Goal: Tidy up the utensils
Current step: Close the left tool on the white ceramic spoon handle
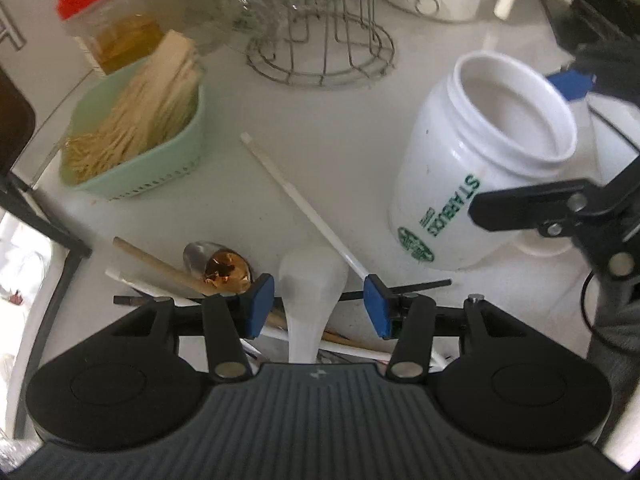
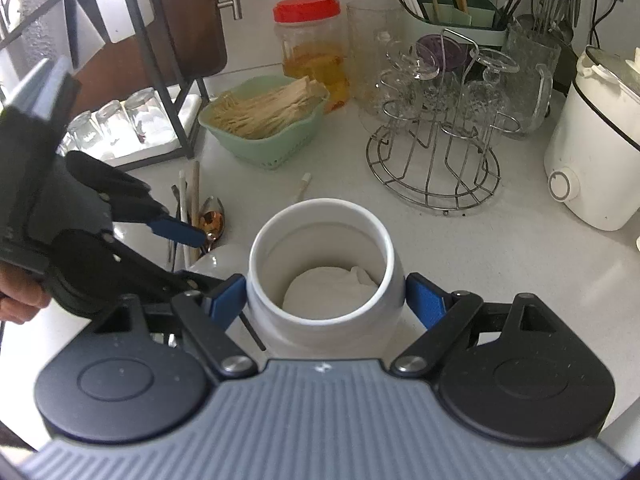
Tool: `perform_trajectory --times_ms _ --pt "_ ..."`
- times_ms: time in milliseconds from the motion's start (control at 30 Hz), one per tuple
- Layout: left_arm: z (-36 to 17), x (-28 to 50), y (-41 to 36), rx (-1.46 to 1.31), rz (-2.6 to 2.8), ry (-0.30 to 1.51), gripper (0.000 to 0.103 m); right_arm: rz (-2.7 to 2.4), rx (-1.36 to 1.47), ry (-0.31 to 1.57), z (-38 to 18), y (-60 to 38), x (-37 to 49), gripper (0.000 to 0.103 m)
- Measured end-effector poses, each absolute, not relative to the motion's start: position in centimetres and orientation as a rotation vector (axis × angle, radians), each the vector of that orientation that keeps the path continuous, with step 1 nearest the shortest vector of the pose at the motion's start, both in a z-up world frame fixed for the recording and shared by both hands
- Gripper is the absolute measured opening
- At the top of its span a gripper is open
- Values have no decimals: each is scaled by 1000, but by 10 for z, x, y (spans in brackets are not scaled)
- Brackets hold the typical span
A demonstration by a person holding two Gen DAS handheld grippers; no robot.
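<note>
Right claw (image 2: 324, 298) clamps white jar (image 2: 320, 276); left claw (image 1: 318, 308) spread over white spoon (image 1: 308, 300).

A home kitchen: glass-drying rack (image 2: 434, 160), rice cooker (image 2: 592, 152) and utensil caddy (image 2: 456, 20) crowd the counter (image 2: 500, 264).

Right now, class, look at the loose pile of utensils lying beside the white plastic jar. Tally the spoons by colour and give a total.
White ceramic soup spoon: 1
Silver metal spoon: 1
Copper-coloured metal spoon: 1
Total: 3
</note>
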State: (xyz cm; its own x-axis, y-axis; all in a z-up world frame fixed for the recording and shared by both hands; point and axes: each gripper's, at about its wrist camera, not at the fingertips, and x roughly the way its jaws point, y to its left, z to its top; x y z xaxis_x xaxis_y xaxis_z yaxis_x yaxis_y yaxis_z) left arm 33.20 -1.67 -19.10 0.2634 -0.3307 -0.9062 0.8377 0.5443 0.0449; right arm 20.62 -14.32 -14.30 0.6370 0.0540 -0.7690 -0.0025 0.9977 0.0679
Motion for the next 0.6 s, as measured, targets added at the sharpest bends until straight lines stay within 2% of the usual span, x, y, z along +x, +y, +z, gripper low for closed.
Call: perform_trajectory --times_ms 500,600 --pt "-209 355 -29 572 -861 1099 56 19 67 878 -144 -142 205 88" --pt "-212 358 -31 576 -863 1109 50 14 69 877 -144 -142 205 88"
